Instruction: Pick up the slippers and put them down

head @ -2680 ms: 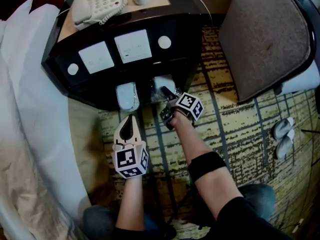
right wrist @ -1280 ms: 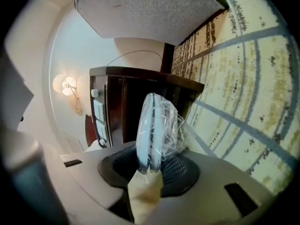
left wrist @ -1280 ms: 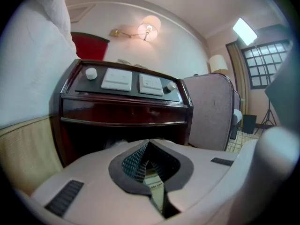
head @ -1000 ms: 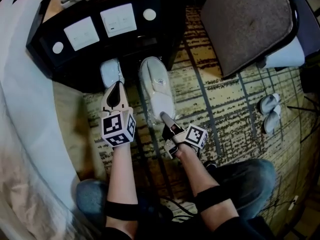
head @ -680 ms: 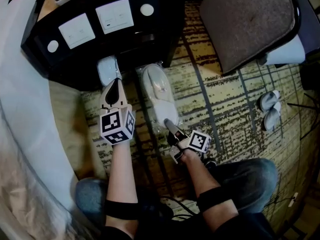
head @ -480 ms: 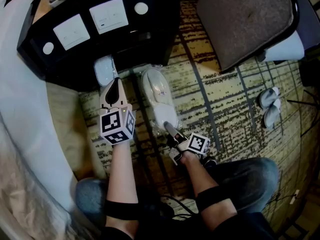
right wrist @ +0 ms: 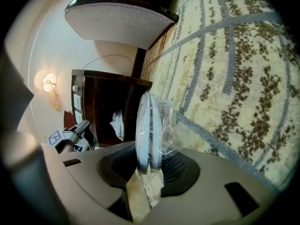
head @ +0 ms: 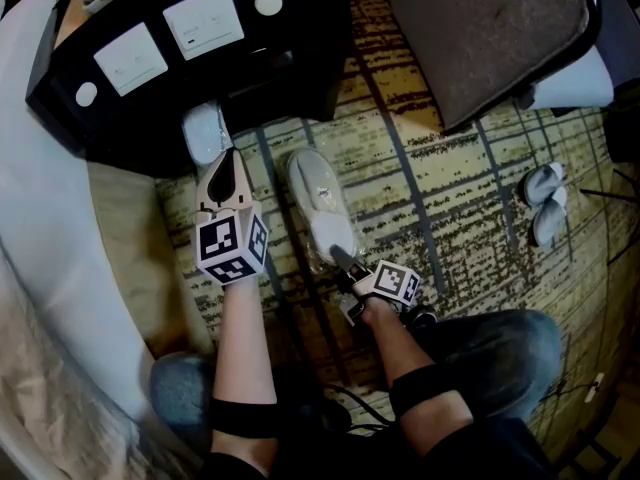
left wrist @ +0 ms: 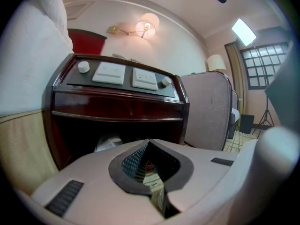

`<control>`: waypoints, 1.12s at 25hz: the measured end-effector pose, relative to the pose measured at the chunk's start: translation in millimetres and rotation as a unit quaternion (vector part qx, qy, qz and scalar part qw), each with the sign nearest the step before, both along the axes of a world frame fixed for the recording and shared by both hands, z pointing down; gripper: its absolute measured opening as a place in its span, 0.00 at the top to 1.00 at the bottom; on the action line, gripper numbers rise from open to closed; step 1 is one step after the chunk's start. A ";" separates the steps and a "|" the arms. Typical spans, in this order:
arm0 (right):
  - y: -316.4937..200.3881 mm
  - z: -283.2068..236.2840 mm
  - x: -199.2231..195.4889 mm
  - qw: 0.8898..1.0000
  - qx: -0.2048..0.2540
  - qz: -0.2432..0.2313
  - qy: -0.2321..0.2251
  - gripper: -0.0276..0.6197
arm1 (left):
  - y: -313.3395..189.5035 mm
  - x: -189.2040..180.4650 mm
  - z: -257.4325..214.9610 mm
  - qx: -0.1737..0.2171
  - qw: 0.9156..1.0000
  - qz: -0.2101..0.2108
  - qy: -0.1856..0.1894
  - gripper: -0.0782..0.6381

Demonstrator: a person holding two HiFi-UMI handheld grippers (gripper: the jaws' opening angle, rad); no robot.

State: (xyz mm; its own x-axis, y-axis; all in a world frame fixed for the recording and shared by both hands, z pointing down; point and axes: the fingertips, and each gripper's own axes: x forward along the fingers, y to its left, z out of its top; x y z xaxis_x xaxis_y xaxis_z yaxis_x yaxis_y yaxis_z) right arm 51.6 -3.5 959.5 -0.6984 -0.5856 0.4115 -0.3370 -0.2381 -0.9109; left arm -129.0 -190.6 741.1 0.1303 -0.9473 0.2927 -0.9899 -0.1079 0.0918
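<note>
Gripping the heel end of the plastic-wrapped slippers [head: 320,200], our right hand-held gripper [head: 343,260] sits at lower centre of the head view. Its jaws have just been opening a little, with the pack clamped between them. The pack lies on the patterned carpet [head: 450,198], toe toward the dark desk [head: 150,88]. Our left hand-held gripper [head: 227,164] is closed and empty, its tip just beside a second wrapped pack [head: 203,133] under the desk's edge, upper left.
</note>
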 end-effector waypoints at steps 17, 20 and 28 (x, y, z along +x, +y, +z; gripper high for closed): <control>45.7 49.6 28.9 0.957 -0.199 -0.019 0.212 0.26 | 7.4 18.7 -6.4 -0.016 1.000 0.015 -0.010 0.89; 50.0 32.7 27.1 0.950 -0.220 -0.035 0.218 0.25 | 20.2 17.5 -20.6 -0.032 0.999 0.013 -0.010 0.89; 31.0 -115.3 18.4 0.964 -0.146 -0.091 0.204 0.28 | 72.2 18.6 -119.7 -0.087 0.996 0.017 -0.031 0.89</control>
